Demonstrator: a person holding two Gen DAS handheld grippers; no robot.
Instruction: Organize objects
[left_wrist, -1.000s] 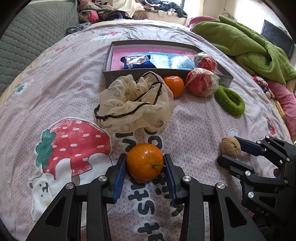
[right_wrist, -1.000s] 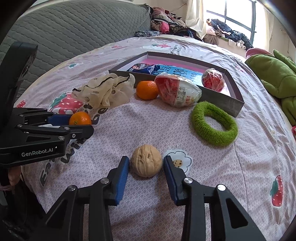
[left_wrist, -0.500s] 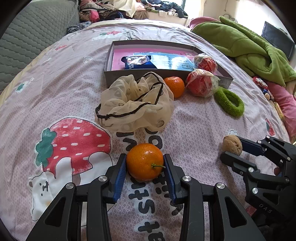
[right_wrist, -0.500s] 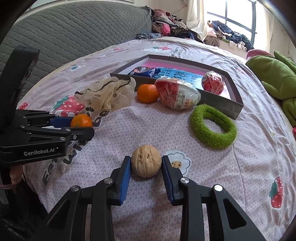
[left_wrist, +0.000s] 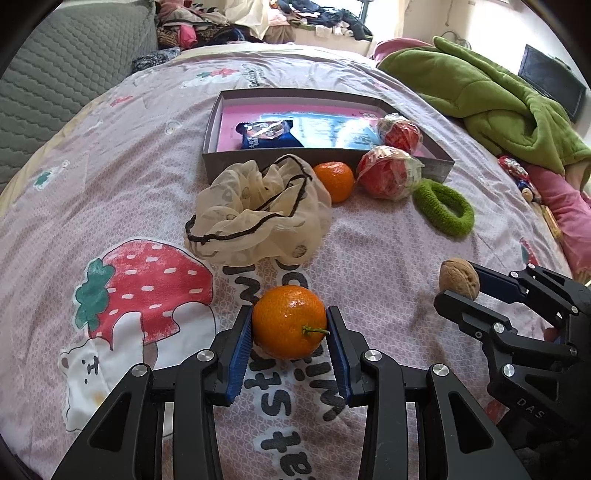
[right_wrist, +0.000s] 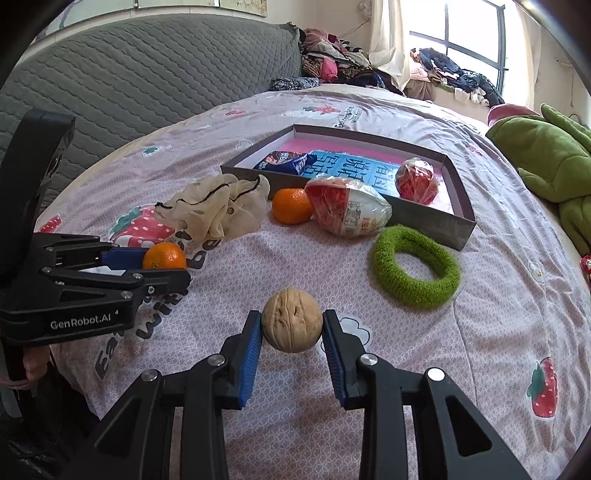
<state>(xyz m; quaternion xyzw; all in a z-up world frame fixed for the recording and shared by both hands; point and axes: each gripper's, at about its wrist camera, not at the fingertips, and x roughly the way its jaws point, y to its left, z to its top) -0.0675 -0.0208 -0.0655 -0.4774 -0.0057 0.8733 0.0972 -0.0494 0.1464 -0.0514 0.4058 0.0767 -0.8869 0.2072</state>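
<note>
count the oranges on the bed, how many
2. One orange sits between the fingers of the left gripper, near the front. The other orange lies against the box's front wall, beside the mesh bag. The bag could hide more.

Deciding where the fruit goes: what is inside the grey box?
The grey box holds a blue snack packet, a blue printed sheet and a red wrapped ball. Its near wall hides part of the floor.

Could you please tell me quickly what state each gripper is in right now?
Left gripper: jaws closed on the tangerine.
Right gripper: jaws closed on the walnut.
</note>
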